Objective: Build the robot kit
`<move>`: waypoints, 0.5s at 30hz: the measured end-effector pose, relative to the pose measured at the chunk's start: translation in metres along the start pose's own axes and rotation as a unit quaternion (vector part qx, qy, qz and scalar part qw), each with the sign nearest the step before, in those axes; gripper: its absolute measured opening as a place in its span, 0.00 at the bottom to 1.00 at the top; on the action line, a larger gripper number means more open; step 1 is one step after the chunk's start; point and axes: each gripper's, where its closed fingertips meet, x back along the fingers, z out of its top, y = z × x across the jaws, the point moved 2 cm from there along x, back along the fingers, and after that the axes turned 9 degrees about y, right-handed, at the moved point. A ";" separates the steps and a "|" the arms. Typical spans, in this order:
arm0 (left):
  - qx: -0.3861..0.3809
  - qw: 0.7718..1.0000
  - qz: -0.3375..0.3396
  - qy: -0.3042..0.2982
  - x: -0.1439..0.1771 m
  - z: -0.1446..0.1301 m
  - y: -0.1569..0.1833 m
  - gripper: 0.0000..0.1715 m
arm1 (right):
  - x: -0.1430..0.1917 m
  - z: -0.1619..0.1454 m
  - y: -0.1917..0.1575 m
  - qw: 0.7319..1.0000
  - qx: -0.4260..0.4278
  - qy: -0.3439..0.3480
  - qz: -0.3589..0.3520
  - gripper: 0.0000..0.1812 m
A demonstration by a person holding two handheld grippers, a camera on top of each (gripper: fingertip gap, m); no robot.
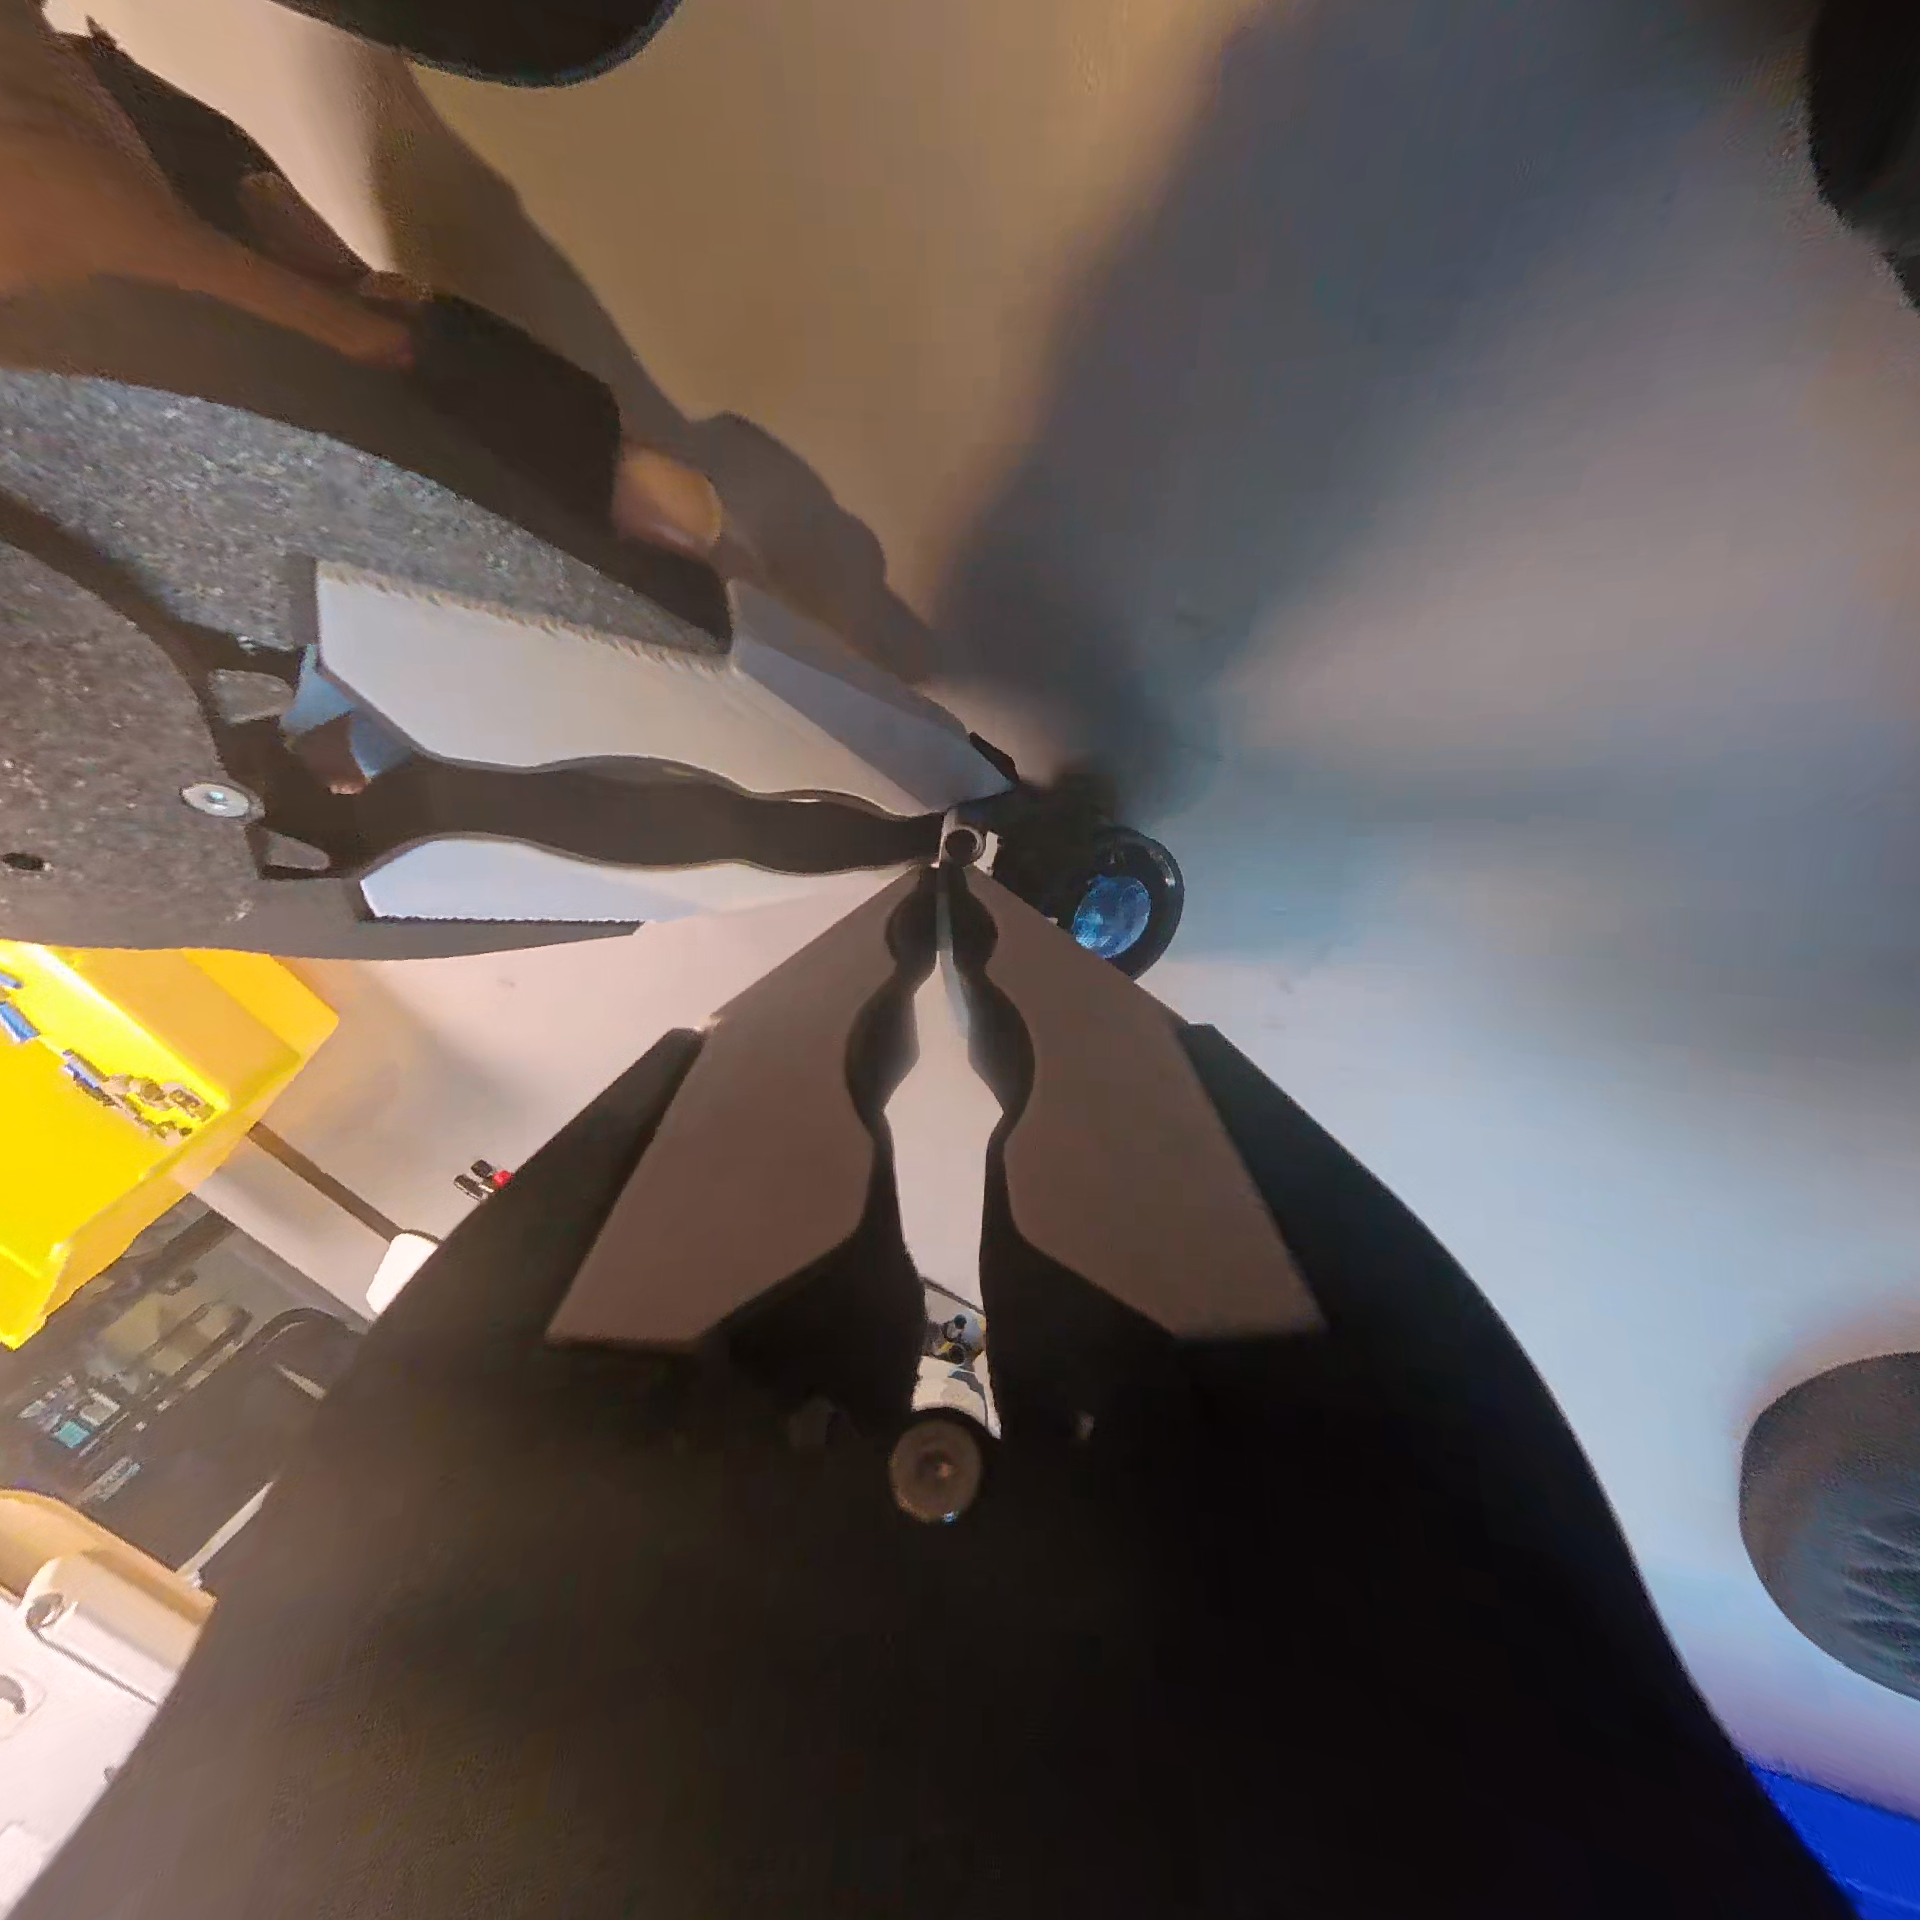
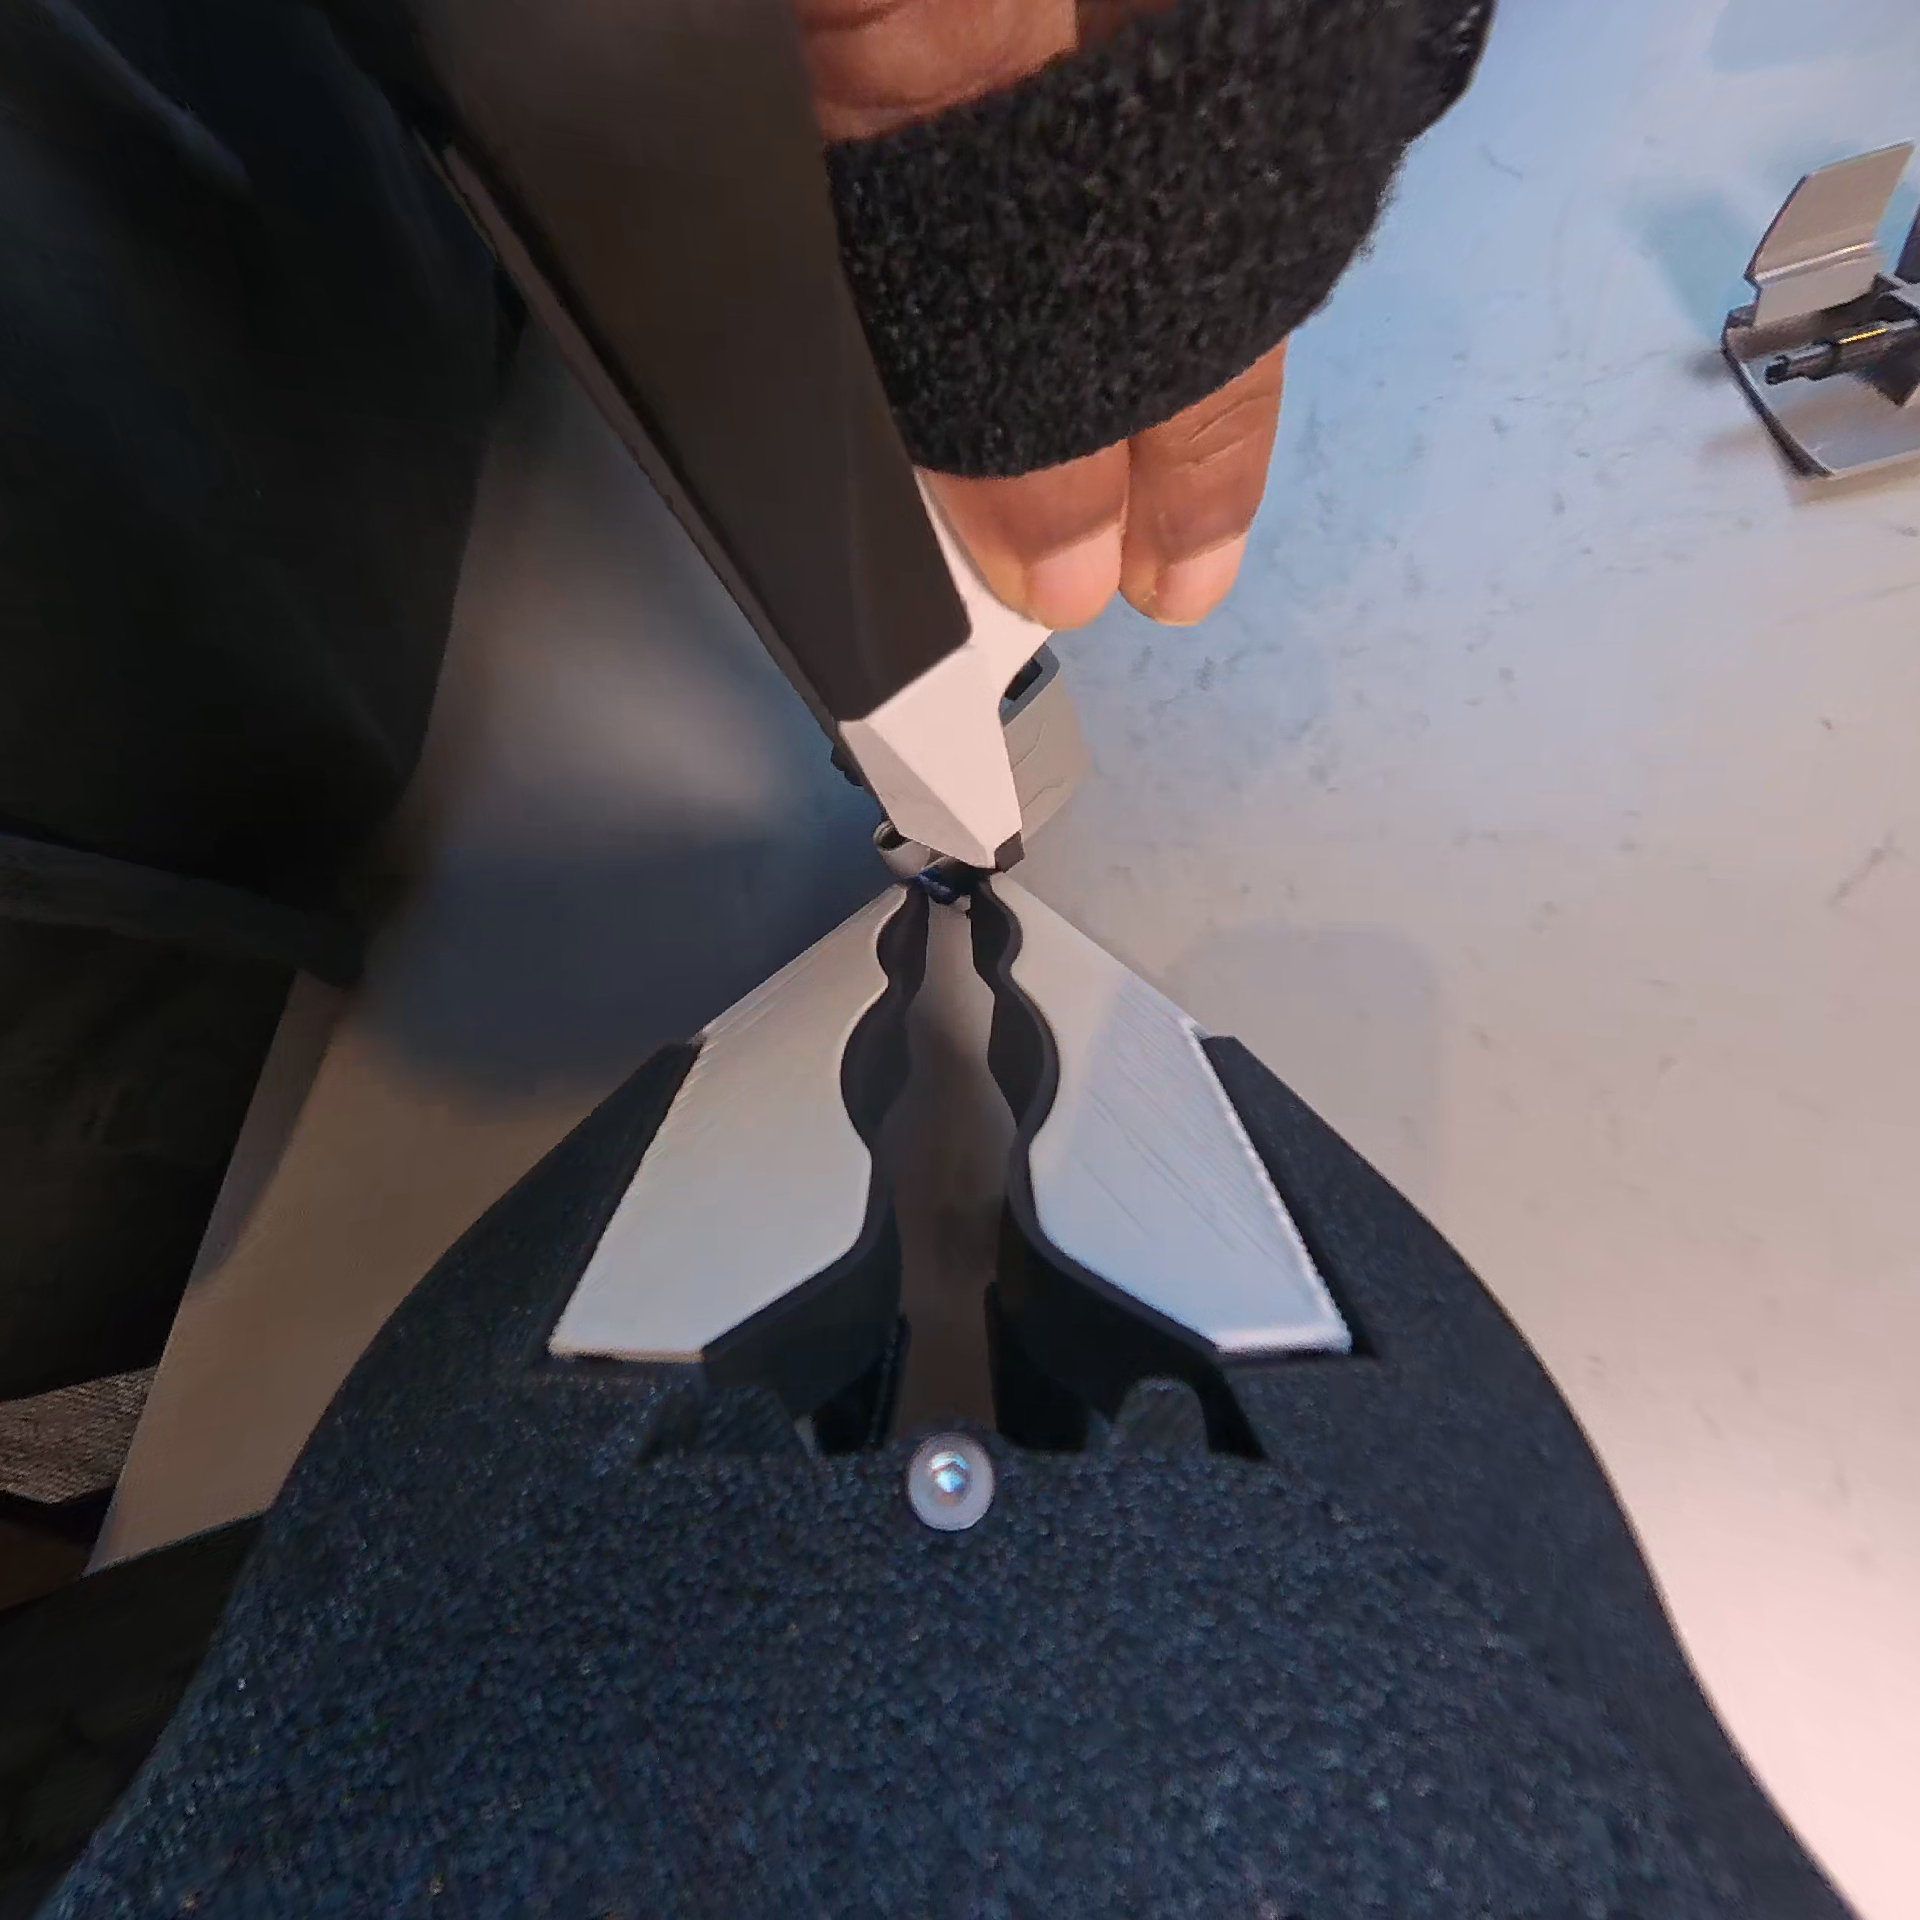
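Note:
My left gripper [image 1: 948,871] rises from the bottom of the left wrist view, its fingertips closed together. My right gripper [image 1: 971,821] comes in from the left and meets it tip to tip. Between the tips sits a small metal pin [image 1: 961,842], joined to a small black round part with a shiny blue centre [image 1: 1117,906] just beyond. In the right wrist view my right gripper [image 2: 951,891] is closed on a tiny piece with a blue glint [image 2: 940,884], and the left gripper [image 2: 961,847] pinches down from above. The exact grip points are hidden.
The white table [image 2: 1507,987] lies under both grippers. A shiny metal hinged piece [image 2: 1829,343] lies at the far right. A yellow box [image 1: 114,1122] stands at the left, a dark round object [image 1: 1849,1527] at the right. A hand in a black sleeve [image 2: 1132,520] holds the left gripper. My two grippers' fingertips are within a few centimetres of each other. Both grippers' tips are roughly 25 centimeters from the dark round object [image 1: 1849,1527].

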 end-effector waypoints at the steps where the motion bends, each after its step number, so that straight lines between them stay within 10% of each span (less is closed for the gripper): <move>1: 0.000 1.000 0.000 -0.001 0.000 0.000 -0.001 0.01 | 0.001 0.000 0.001 1.000 0.005 -0.003 -0.003 0.04; 15: 0.111 0.993 0.014 0.048 0.000 -0.024 -0.008 0.00 | 0.026 0.005 0.003 0.991 0.040 0.044 -0.118 0.12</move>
